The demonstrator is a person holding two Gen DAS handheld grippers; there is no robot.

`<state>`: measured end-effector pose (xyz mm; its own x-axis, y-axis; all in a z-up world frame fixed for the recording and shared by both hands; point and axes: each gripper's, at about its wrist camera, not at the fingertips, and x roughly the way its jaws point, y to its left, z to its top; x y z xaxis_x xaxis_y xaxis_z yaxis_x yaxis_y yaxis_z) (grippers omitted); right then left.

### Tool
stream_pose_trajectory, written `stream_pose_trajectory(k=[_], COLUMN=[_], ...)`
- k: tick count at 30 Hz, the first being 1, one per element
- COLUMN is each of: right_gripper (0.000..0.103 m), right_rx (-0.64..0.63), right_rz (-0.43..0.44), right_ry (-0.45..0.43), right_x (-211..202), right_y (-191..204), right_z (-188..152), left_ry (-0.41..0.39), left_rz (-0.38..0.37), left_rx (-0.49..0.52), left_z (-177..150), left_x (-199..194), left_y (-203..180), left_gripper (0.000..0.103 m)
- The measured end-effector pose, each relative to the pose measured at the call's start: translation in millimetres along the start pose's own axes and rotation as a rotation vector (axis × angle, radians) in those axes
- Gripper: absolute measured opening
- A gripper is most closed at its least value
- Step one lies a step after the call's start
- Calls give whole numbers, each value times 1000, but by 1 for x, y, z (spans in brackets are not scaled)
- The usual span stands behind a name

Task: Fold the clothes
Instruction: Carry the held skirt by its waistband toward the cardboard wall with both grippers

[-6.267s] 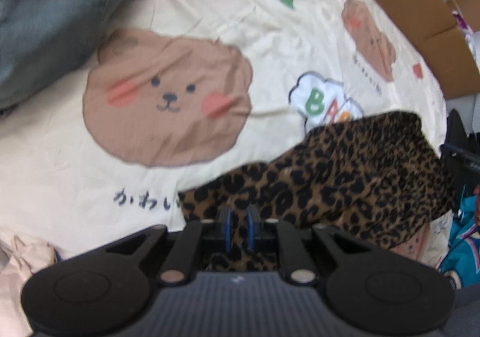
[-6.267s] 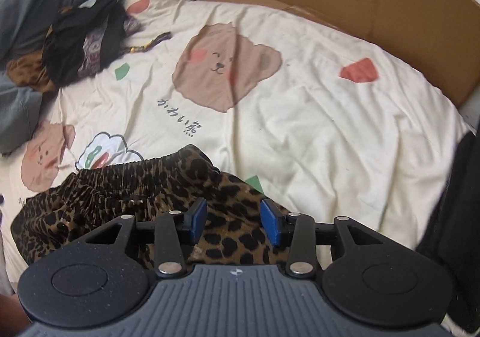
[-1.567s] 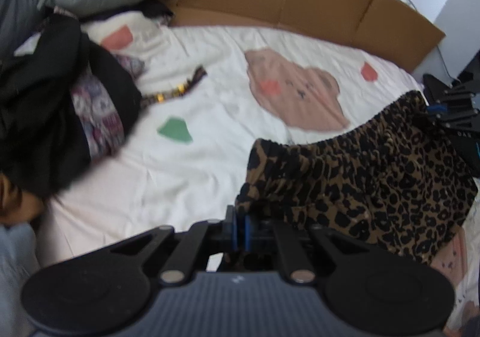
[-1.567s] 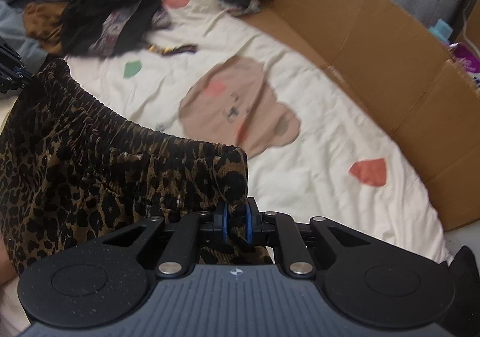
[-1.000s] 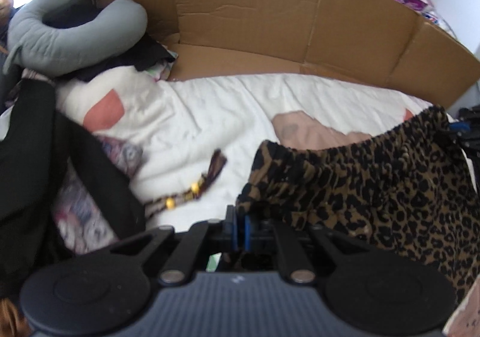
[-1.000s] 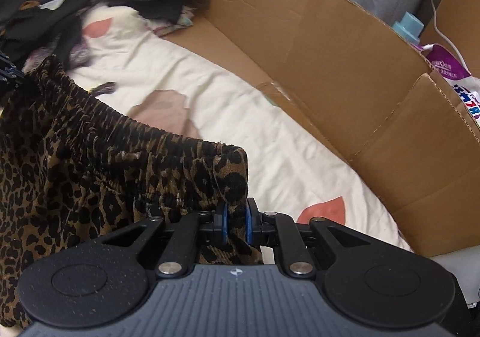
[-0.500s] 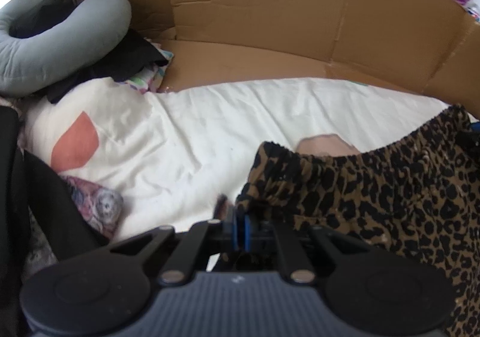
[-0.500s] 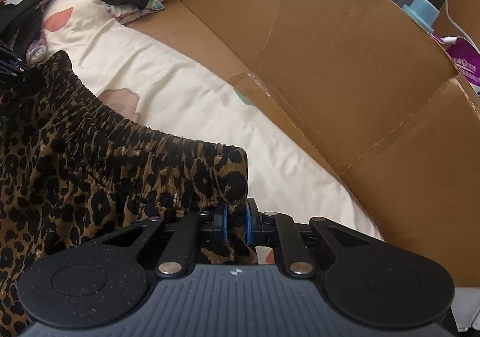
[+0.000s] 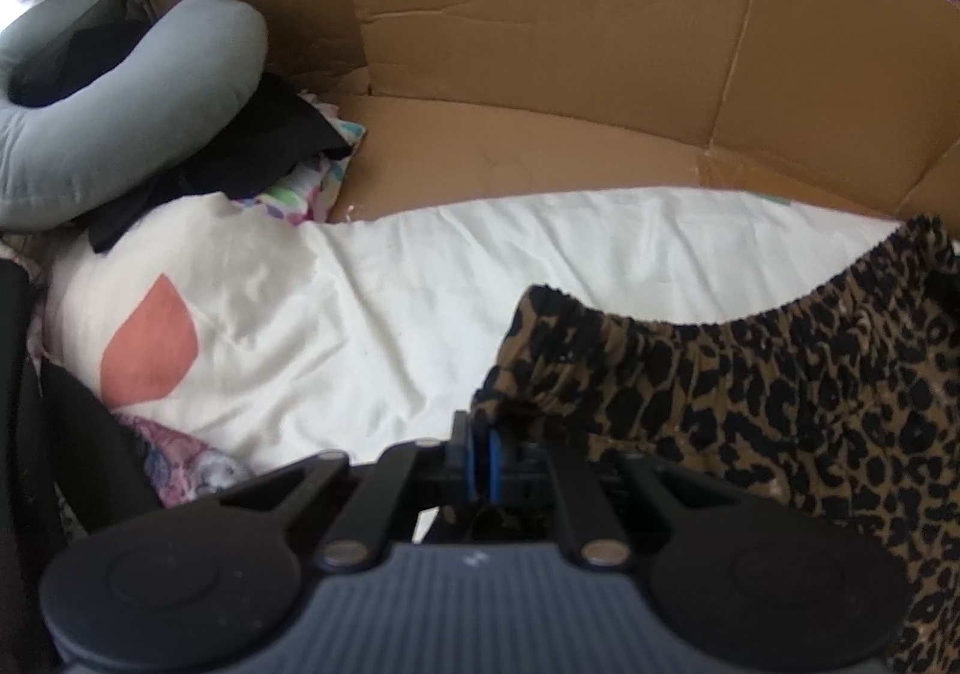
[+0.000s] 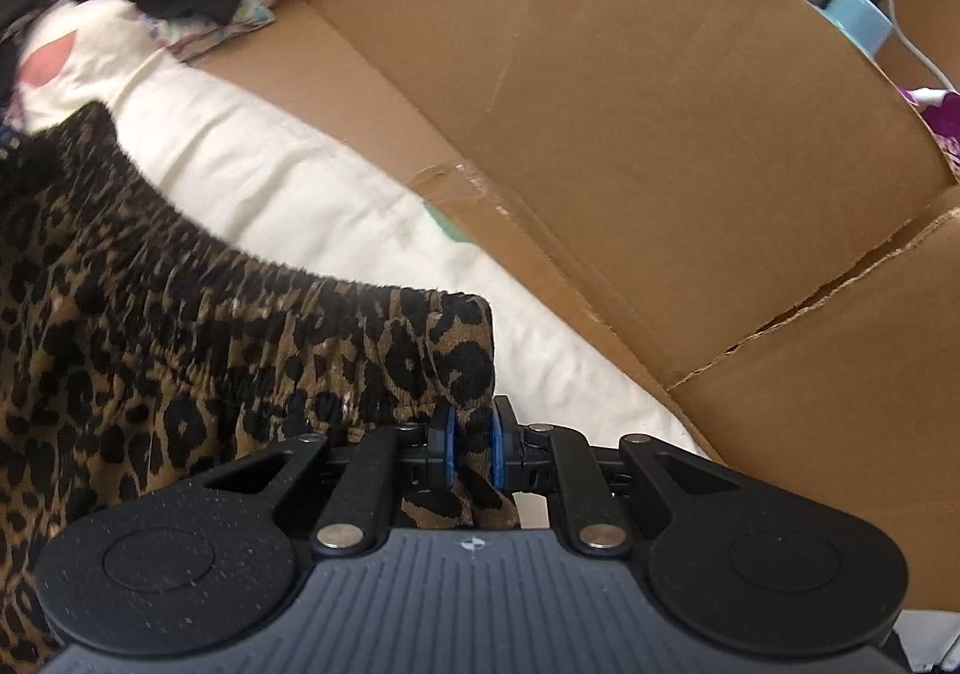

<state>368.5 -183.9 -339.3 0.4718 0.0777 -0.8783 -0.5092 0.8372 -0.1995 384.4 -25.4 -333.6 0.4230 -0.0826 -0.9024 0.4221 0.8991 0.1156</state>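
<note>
A leopard-print garment [image 9: 750,374] with a gathered elastic waistband hangs stretched between my two grippers over the cream bedsheet [image 9: 390,302]. The left gripper [image 9: 483,461] is shut on the waistband's left corner, its blue pads almost together. In the right wrist view the garment [image 10: 210,344] runs off to the left. The right gripper [image 10: 471,449] pinches the waistband's right corner; its jaws are opening slightly, with the fabric still filling the gap between the pads. The garment's lower part is hidden below both grippers.
A tall cardboard wall [image 9: 570,44] stands close behind the sheet and bends round on the right [image 10: 630,104]. A grey neck pillow [image 9: 120,92], black clothes [image 9: 258,146] and a floral garment [image 9: 180,464] lie at the left.
Both grippers have carried the stretched garment towards the cardboard wall and lower over the sheet. The right pads have parted a little around the fabric.
</note>
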Motion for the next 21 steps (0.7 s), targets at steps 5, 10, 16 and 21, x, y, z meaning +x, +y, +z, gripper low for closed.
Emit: stream_pose_trajectory(k=[5, 10, 16, 21], right_gripper=[39, 39, 39, 39], right_rx=[99, 155, 182, 201], right_rz=[6, 63, 113, 115], right_ry=[-2, -48, -57, -64], right_x=[-5, -37, -72, -104], right_y=[-11, -29, -38, -47], right_z=[-4, -18, -50, -84], left_ry=[19, -14, -37, -31], left_rz=[24, -10, -99, -122], left_rx=[-29, -46, -56, -10], left_z=[-3, -11, -29, -53], left_x=[-3, -33, -83, -115], left_y=[-2, 2, -8, -24], left_gripper=[16, 22, 22, 22])
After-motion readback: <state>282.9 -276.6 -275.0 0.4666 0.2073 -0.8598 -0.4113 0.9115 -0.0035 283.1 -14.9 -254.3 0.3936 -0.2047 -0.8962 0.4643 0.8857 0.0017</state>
